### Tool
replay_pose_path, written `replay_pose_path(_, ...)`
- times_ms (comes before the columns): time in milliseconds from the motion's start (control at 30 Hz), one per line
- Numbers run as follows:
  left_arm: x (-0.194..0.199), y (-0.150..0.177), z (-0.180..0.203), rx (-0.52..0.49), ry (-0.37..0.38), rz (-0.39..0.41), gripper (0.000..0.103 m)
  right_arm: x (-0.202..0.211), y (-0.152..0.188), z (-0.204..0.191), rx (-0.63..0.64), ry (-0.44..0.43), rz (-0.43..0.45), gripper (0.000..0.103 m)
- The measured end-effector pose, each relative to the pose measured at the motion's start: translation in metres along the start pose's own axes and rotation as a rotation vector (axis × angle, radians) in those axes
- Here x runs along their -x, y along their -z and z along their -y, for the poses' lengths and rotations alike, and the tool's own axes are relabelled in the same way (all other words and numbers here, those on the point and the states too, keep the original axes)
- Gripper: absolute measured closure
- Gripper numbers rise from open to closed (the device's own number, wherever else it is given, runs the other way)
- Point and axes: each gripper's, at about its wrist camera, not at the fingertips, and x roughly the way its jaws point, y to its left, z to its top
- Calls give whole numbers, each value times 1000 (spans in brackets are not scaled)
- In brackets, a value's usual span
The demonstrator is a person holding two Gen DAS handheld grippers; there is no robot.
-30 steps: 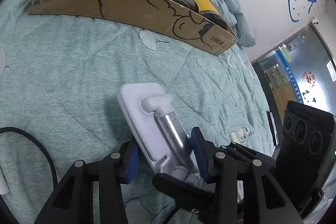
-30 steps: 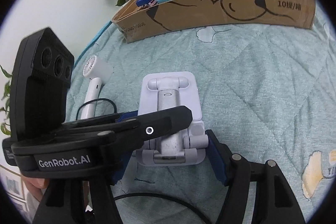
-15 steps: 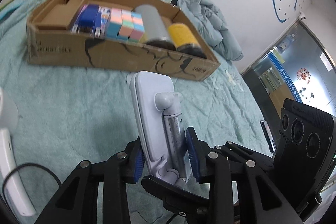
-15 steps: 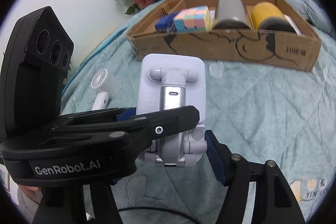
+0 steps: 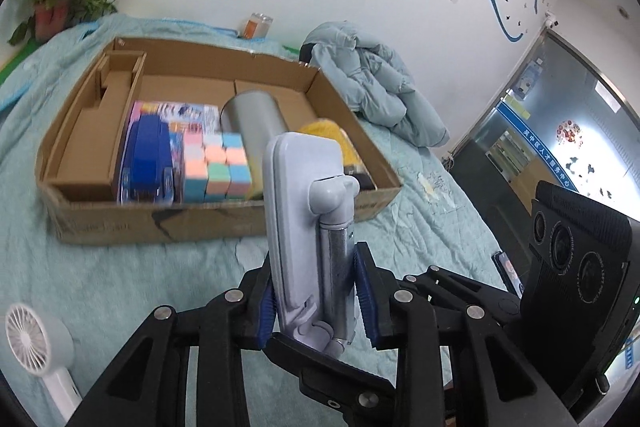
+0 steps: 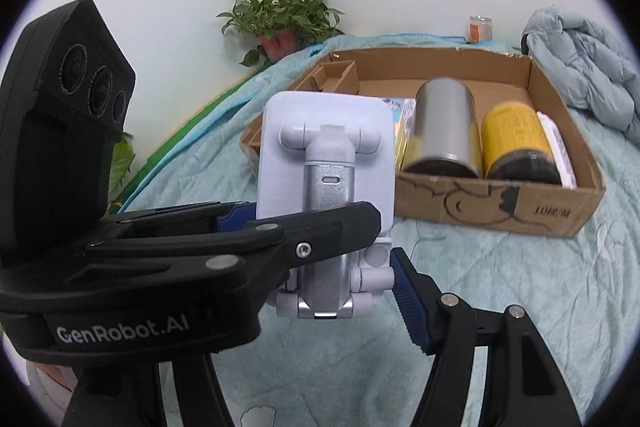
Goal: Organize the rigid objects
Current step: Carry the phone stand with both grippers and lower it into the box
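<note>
White plastic with a silver metal stem, the phone stand [image 5: 306,223] is held off the quilt [image 5: 120,279], in front of the box [image 5: 224,223] and not inside it. My left claw [image 5: 316,301] is clamped on it: the blue pads [image 5: 364,291] press the stand's lower part from both sides, front and back, and the jaws have just been closing onto it. My right claw [image 6: 324,255] reaches in from the other side; its right pad [image 6: 408,295] sits just beside the stand's hinged foot, and its left finger is hidden behind my left claw, so I cannot tell whether this claw grips the stand or merely brackets it. The stand's flat plate points up and away from me, towards the box. In the box, from left to right, lie a blue packaged item [image 5: 150,155], a pastel cube [image 5: 216,165], a steel can [image 6: 442,131] and a yellow can [image 6: 516,143], the two cans on their sides and touching; the far half of the box floor is bare cardboard. A white hand fan [image 5: 34,343] lies on the quilt at my left. Beyond the box are a bundled grey-blue jacket [image 5: 372,83], a potted plant [image 6: 280,15] by the wall, and a small jar [image 6: 479,27].
</note>
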Motion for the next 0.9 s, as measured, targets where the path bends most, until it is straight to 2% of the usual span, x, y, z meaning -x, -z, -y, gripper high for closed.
replay_pose_path(267, -1, -79, -2, -64, -16, 26, 73, -9, -64, 15, 20, -29, 11, 37)
replay_pose_path(400, -11, -120, -18, -27, -12, 26, 73, -23, -98, 26, 7, -43, -23, 38)
replay_pose_path(533, -32, -162, -46, 26, -11, -10, 73, -50, -132, 36, -26, -74, -94, 37)
replay_pose_path(633, -55, -186, -72, 72, 9, -55, 73, -72, -150, 43, -37, -59, -139, 38)
replay_pose_path(733, -82, -197, -97, 112, 17, -109, 73, -97, -156, 54, -77, -61, -192, 38)
replay_pose_path(900, -121, -192, -130, 164, 40, -181, 73, -130, -153, 68, -135, -56, -264, 38)
